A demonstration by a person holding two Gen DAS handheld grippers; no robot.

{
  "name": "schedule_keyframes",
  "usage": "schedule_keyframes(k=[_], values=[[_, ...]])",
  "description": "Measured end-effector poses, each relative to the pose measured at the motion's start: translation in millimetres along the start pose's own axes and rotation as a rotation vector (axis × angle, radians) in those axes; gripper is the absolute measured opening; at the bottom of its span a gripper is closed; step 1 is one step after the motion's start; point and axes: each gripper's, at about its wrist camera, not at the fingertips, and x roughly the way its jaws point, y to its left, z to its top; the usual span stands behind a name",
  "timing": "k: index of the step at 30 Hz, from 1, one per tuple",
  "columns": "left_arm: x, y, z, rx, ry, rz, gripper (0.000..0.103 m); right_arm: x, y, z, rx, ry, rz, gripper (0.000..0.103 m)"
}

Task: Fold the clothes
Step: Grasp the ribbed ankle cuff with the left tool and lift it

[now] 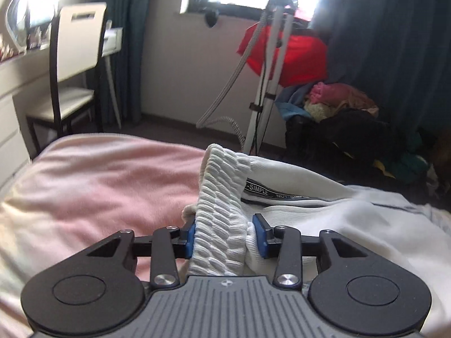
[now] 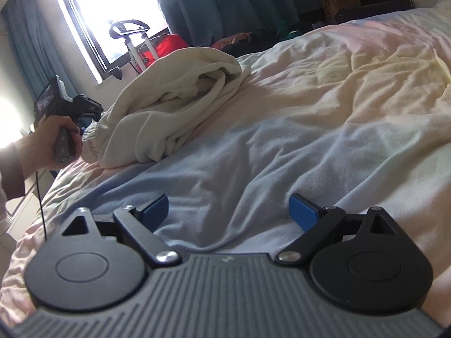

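A white garment (image 1: 324, 197) with a ribbed elastic waistband (image 1: 222, 197) and a black label strip lies bunched on the bed. My left gripper (image 1: 227, 233) is shut on that waistband, whose ribbed band runs up between the blue pads (image 1: 260, 236). In the right wrist view the same white garment (image 2: 174, 104) is a crumpled heap at the bed's far left, and a hand (image 2: 53, 140) holds the left gripper's handle beside it. My right gripper (image 2: 228, 211) is open, low over bare bedding, well clear of the garment.
The bed cover (image 2: 324, 98) is wrinkled, pink, cream and pale blue. Beyond the bed edge stand a chair (image 1: 73, 64) and desk, a white tripod (image 1: 270, 64) with a hose, a red bag (image 1: 298, 56) and a pile of clothes (image 1: 346, 112) by dark curtains.
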Motion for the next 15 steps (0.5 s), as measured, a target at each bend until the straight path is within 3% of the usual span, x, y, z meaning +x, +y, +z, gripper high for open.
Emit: schedule_keyframes(k=[3, 10, 12, 15], values=[[-48, -15, -16, 0.146, -0.086, -0.004, 0.029, -12, 14, 2, -0.049, -0.049, 0.026, 0.094], [-217, -18, -74, 0.291, -0.292, -0.093, 0.025, -42, 35, 1, -0.143, -0.138, 0.024, 0.094], [-265, -15, -97, 0.332, -0.326, -0.133, 0.025, -53, 39, 0, -0.155, -0.167, 0.037, 0.094], [-329, -6, -141, 0.380, -0.312, -0.220, 0.025, -75, 48, 0, -0.189, -0.199, 0.059, 0.094]])
